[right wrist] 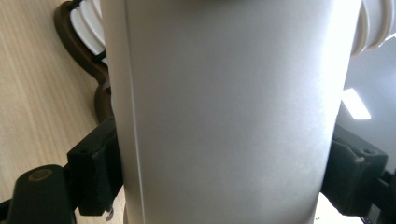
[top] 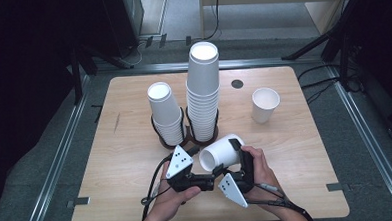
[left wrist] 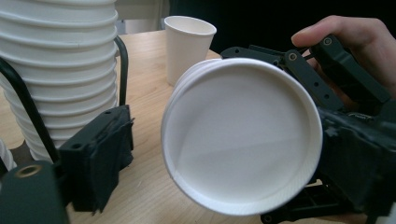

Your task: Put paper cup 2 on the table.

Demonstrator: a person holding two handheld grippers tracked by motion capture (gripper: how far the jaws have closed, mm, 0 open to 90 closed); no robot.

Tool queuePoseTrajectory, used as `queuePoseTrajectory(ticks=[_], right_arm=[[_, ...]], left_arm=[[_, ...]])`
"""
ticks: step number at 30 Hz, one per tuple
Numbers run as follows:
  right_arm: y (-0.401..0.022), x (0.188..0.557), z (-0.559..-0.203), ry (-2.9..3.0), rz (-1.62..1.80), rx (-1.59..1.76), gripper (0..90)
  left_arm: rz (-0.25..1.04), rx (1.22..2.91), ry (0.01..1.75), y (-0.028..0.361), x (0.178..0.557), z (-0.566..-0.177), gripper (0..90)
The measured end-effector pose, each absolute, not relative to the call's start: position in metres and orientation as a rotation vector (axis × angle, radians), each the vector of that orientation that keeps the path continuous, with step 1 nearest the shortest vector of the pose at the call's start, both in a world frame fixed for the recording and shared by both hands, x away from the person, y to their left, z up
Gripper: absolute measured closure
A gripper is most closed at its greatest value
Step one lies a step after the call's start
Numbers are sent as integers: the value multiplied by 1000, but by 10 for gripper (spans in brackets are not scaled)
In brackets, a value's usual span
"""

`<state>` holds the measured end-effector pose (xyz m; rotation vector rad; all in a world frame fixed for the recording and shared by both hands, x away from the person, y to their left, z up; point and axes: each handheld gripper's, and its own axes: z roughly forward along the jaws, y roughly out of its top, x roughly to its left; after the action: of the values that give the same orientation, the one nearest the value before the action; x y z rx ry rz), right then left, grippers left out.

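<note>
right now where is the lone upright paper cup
In the high view the lone upright paper cup stands on the table's right half, right of the tall cup stack and beyond the cup held sideways in the right claw.

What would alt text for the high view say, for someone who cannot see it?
A person's right gripper clamps a white paper cup lying sideways over a light wooden table; the left gripper sits beside it. Behind stand two stacks of white cups in dark holders and one single upright cup.

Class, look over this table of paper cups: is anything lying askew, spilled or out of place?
Nothing is spilled or damaged. Only the paper cup clamped in the right gripper lies on its side above the table; the two cup stacks and the lone cup stand upright.
</note>
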<state>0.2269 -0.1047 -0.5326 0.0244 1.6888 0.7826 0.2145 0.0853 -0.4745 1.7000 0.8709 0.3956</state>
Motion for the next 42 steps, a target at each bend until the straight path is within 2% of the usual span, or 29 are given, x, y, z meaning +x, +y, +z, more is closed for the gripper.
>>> queuePoseTrajectory(ticks=[3, 19, 25, 42], right_arm=[[-103, 226, -532, 1676, 770, 0, 144], [-102, 223, -534, 1679, 768, -49, 142], [-102, 223, -536, 1683, 761, -53, 141], [-102, 222, -536, 1681, 771, -96, 142]], left_arm=[[387, 1713, 872, 85, 214, -475, 126], [282, 1731, 956, 85, 223, -477, 162], [261, 1749, 932, 88, 224, -478, 192], [245, 1756, 939, 89, 225, -480, 169]])
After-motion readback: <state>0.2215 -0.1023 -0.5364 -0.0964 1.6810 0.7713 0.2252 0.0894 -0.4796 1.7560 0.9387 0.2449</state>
